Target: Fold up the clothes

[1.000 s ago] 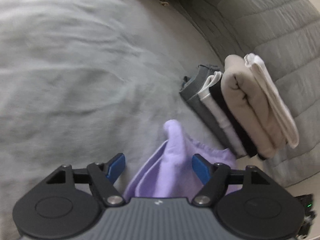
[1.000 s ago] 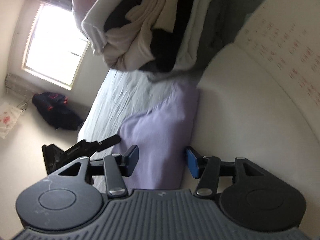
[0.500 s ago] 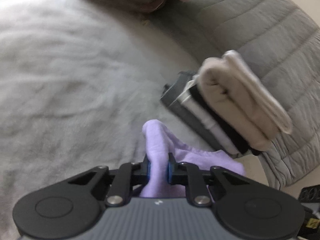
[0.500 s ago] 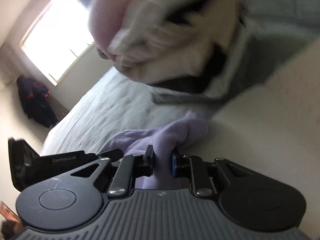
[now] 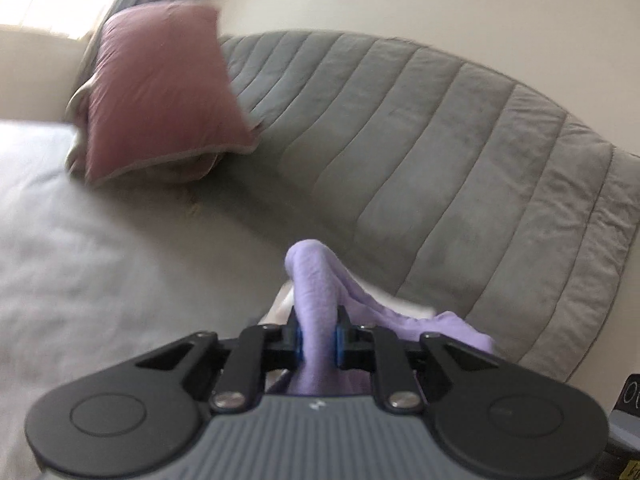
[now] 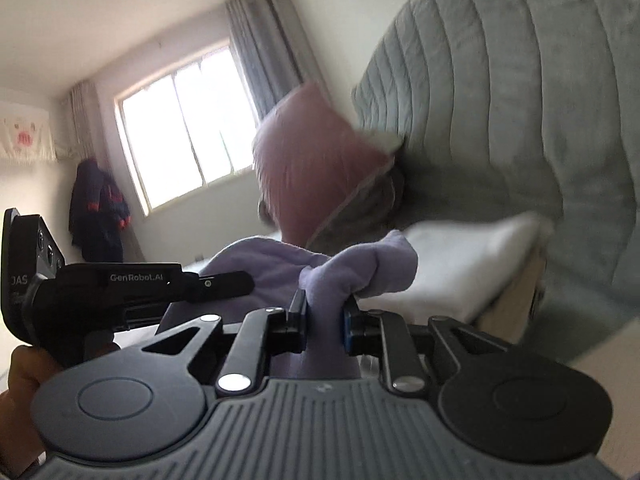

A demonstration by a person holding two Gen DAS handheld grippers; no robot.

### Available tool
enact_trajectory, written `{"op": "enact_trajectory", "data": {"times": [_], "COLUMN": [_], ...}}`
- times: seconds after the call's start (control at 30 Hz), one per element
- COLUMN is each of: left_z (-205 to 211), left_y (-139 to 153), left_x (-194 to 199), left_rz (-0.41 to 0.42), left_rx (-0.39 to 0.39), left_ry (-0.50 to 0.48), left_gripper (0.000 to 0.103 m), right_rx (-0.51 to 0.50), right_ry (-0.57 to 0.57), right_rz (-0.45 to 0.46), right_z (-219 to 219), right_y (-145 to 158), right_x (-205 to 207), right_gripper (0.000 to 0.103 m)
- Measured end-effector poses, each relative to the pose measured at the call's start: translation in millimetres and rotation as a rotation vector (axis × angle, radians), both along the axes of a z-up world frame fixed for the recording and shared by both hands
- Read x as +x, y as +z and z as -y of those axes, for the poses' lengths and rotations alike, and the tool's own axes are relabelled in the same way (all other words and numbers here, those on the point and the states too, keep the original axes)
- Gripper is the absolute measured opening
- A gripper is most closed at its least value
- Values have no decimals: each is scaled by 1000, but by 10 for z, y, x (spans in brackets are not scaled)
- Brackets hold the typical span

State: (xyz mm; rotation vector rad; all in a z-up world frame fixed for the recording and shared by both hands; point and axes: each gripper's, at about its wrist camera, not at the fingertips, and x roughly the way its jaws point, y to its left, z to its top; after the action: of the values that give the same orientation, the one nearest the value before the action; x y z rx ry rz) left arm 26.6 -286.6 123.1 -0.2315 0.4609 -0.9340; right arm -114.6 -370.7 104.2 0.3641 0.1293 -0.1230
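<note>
A lilac garment [image 5: 316,292] stands up in a pinched ridge between the pads of my left gripper [image 5: 317,338], which is shut on it, raised above the bed. The cloth trails off to the right and down behind the gripper body. In the right wrist view the same lilac garment [image 6: 360,268] bunches out of my right gripper [image 6: 325,322], also shut on it. The left gripper's body [image 6: 120,292] shows at the left of that view, with lilac cloth stretched between the two. The folded stack seen earlier is out of view.
A pink pillow [image 5: 160,92] leans against the grey quilted headboard [image 5: 440,152] at the head of the bed [image 5: 100,260]. In the right wrist view a window [image 6: 184,136], a dark jacket [image 6: 98,208] hanging on the wall and a hand [image 6: 20,376] at the left edge.
Both grippers went from open around the lilac garment to shut on it, then lifted it. The views swung up from the bed to the headboard and pillow; the folded stack dropped out of view.
</note>
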Motion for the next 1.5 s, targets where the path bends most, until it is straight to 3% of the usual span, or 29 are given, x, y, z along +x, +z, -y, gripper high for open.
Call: {"op": "enact_trajectory", "data": {"times": [0.1, 0.27, 0.47, 0.57, 0.6, 0.7, 0.73, 0.87, 1.0, 1.1, 1.13, 1.27, 1.33, 1.5], "left_z": [253, 758, 1313, 1539, 1581, 1519, 1458, 1184, 1052, 1088, 1104, 1120, 1050, 965], "left_y": [197, 365, 175, -101, -199, -386, -396, -274, -143, -225, -307, -733, -880, -899], "left_x": [153, 436, 803, 949, 988, 1085, 1100, 1025, 843, 721, 701, 721, 763, 763], "left_rz": [33, 29, 3, 9, 15, 12, 3, 36, 91, 112, 111, 61, 29, 10], "left_rx": [4, 14, 62, 135, 163, 180, 159, 35, -66, -52, -37, 9, -25, -29], "left_ry": [-21, -67, -92, -16, 31, 131, 150, 220, 114, -6, -29, -4, 26, 62], "left_gripper": [15, 15, 17, 32, 42, 47, 47, 47, 44, 22, 20, 15, 15, 15], "right_rx": [9, 47, 78, 90, 98, 97, 92, 48, -48, -164, -194, -284, -324, -370], "right_ry": [-54, -143, -252, -330, -361, -430, -440, -465, -424, -379, -370, -369, -365, -348], "right_rz": [52, 84, 91, 39, 16, -13, 0, 52, 78, 42, 20, -75, -96, -94], "right_z": [197, 564, 969, 1147, 1196, 1312, 1345, 1326, 1131, 917, 852, 734, 720, 649], "right_y": [181, 173, 99, -163, -260, -450, -458, -355, -231, -242, -288, -523, -641, -679], "right_x": [173, 303, 395, 551, 587, 646, 637, 514, 526, 651, 686, 817, 830, 864], "right_gripper": [20, 20, 20, 25, 31, 54, 55, 56, 56, 56, 56, 58, 58, 60]}}
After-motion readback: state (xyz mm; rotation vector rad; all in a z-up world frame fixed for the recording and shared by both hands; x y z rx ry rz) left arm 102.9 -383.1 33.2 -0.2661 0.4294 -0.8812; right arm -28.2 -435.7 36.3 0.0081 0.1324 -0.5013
